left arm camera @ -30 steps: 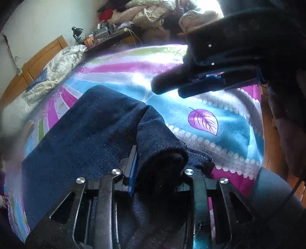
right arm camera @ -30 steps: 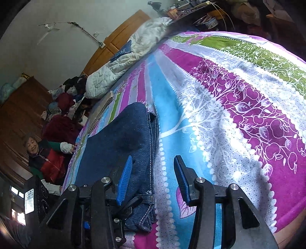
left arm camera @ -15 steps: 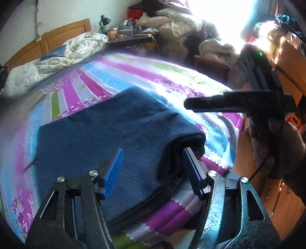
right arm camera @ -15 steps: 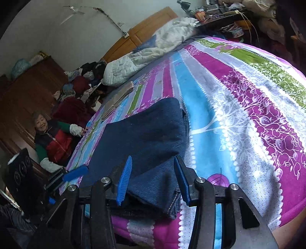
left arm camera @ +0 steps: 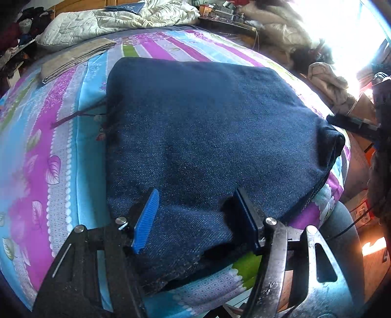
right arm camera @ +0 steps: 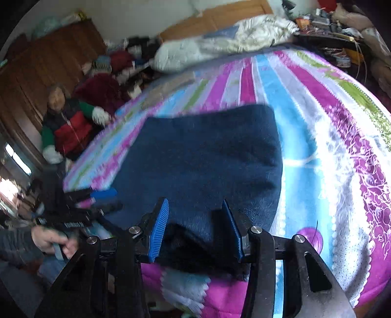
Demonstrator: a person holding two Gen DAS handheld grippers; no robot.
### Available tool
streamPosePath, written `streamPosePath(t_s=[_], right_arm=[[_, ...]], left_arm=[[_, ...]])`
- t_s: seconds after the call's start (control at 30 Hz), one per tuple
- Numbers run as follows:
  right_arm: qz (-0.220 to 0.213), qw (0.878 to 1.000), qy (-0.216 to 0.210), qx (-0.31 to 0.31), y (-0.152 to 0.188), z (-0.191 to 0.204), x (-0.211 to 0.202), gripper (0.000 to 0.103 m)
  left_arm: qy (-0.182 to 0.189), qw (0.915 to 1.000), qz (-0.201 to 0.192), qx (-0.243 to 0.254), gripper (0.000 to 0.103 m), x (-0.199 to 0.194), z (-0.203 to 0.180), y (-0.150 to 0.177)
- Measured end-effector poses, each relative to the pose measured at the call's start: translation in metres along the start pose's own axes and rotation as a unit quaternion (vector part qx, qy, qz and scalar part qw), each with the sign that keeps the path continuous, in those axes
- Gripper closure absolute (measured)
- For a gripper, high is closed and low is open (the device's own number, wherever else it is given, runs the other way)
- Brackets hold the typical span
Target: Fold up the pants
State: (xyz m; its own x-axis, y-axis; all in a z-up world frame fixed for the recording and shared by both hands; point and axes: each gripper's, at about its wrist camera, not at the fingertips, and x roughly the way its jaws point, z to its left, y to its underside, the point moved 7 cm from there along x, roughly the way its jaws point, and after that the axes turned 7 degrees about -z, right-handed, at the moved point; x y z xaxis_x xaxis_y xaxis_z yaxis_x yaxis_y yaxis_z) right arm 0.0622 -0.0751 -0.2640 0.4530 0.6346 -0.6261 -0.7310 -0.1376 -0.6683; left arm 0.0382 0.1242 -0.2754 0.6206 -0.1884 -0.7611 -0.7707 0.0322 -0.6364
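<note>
Dark blue denim pants (left arm camera: pixel 207 137) lie folded into a thick rectangle on the striped bedspread (left arm camera: pixel 61 156), close to the bed's near edge. My left gripper (left arm camera: pixel 195 215) is open above the near edge of the pants, with nothing between its blue pads. In the right wrist view the same pants (right arm camera: pixel 210 156) fill the middle, and my right gripper (right arm camera: pixel 195 227) hovers open over their near corner. The left gripper (right arm camera: pixel 97 203) shows at the left there, held by a hand (right arm camera: pixel 51 239). The right gripper's tip (left arm camera: pixel 352 124) pokes in from the right in the left wrist view.
A folded beige cloth (left arm camera: pixel 73 56) lies on the bed beyond the pants. A white quilt (left arm camera: pixel 110 22) is heaped at the headboard. A person in a red and green top (right arm camera: pixel 68 127) sits beside the bed. Cluttered furniture (left arm camera: pixel 232 17) stands behind, and the floor (left arm camera: pixel 374 256) drops off at right.
The left gripper has let go of the denim fold it held a second ago and drawn back. Both grippers have pulled away from the pants, which now lie flat and folded.
</note>
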Motion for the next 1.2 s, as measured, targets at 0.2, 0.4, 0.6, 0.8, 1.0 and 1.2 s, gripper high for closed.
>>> streamPosePath(t_s=[0.2, 0.4, 0.6, 0.8, 1.0, 1.2], right_arm=[[0.022, 0.999, -0.006, 0.041, 0.039, -0.021, -0.018, 0.064], [-0.019, 0.998, -0.051, 0.013, 0.0, 0.023, -0.021, 0.058], [0.059, 0.997, -0.042, 0.015, 0.027, 0.026, 0.015, 0.06], [0.012, 0.975, -0.222, 0.027, -0.099, 0.104, 0.075, 0.06], [0.126, 0.941, -0.301, 0.095, -0.154, 0.121, 0.245, 0.06], [0.168, 0.934, -0.278, 0.146, -0.134, 0.109, 0.336, 0.092]], left_arm=[[0.026, 0.9996, -0.011, -0.003, 0.039, -0.008, 0.006, 0.007], [0.036, 0.9984, -0.044, 0.004, 0.041, -0.037, -0.002, -0.005], [0.043, 0.998, -0.023, -0.039, 0.04, -0.019, 0.025, 0.012], [0.059, 0.9961, -0.033, -0.058, 0.039, -0.026, 0.03, 0.014], [0.073, 0.9944, -0.042, -0.064, 0.038, -0.024, 0.03, 0.018], [0.082, 0.9931, -0.056, -0.062, 0.037, -0.022, 0.032, 0.021]])
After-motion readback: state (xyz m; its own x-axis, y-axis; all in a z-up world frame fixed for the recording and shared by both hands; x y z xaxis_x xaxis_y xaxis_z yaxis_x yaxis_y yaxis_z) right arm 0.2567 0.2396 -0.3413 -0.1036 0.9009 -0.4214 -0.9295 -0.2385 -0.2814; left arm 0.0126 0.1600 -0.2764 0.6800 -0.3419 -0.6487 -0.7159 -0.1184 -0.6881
